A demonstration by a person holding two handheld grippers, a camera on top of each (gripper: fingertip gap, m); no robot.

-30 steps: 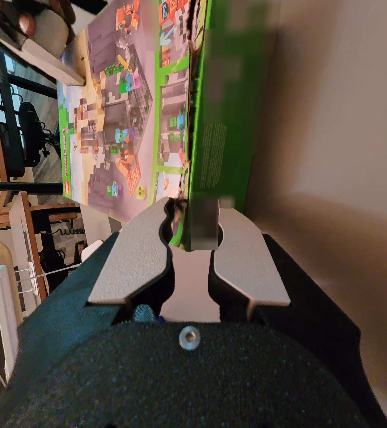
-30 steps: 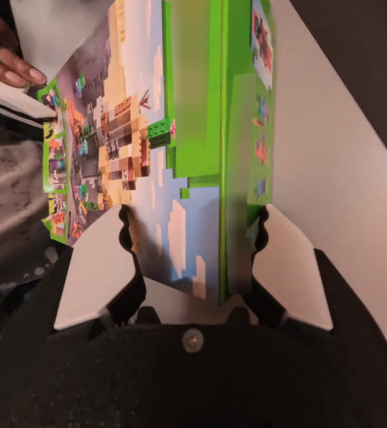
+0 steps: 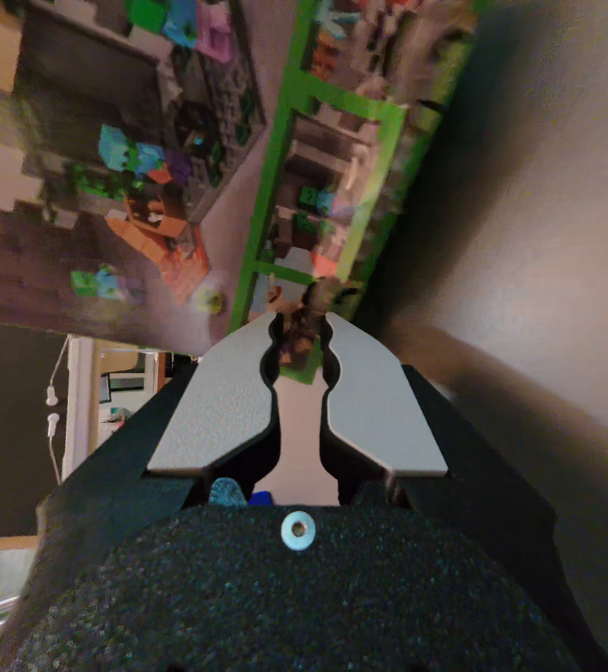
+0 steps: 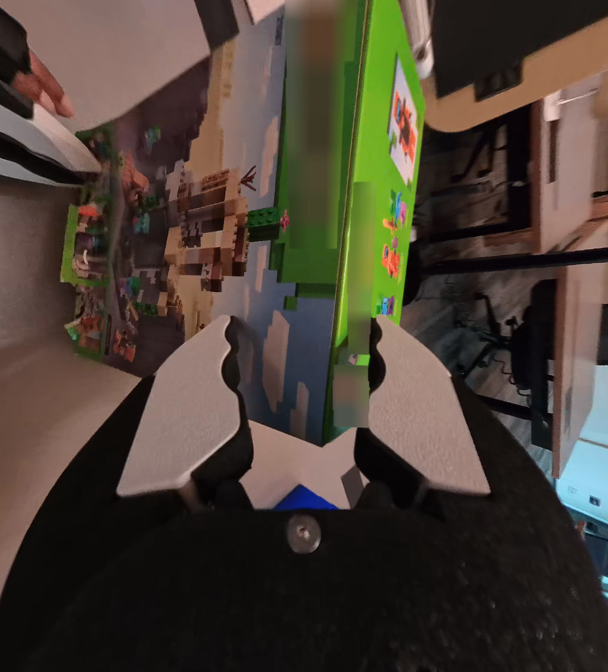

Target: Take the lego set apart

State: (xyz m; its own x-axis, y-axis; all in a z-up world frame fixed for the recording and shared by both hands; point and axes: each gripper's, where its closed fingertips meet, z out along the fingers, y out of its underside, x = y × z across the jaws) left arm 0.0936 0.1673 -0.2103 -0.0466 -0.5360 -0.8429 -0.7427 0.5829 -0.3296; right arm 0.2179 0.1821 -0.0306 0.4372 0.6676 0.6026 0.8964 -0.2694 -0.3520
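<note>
The lego set box (image 3: 142,152) is a flat green-edged cardboard box with a printed brick scene. It fills the upper left wrist view, blurred. My left gripper (image 3: 300,338) is shut on the box's thin lower edge. In the right wrist view the box (image 4: 222,236) stands on edge, its green side (image 4: 382,225) facing right. My right gripper (image 4: 304,327) is shut across the near corner, one finger on each face. At the far end, the left gripper's white fingers (image 4: 58,152) and a hand (image 4: 44,87) hold the box.
A pale tabletop (image 4: 11,418) lies to the left in the right wrist view. Beyond its edge are dark desk frames and wooden furniture (image 4: 549,254). In the left wrist view a pale surface (image 3: 549,236) lies to the right, and a white cord with plugs (image 3: 52,411) hangs at left.
The box has swung with both grippers still on it. The right wrist view now looks past the table edge into the room. The left wrist view sits closer to the printed face.
</note>
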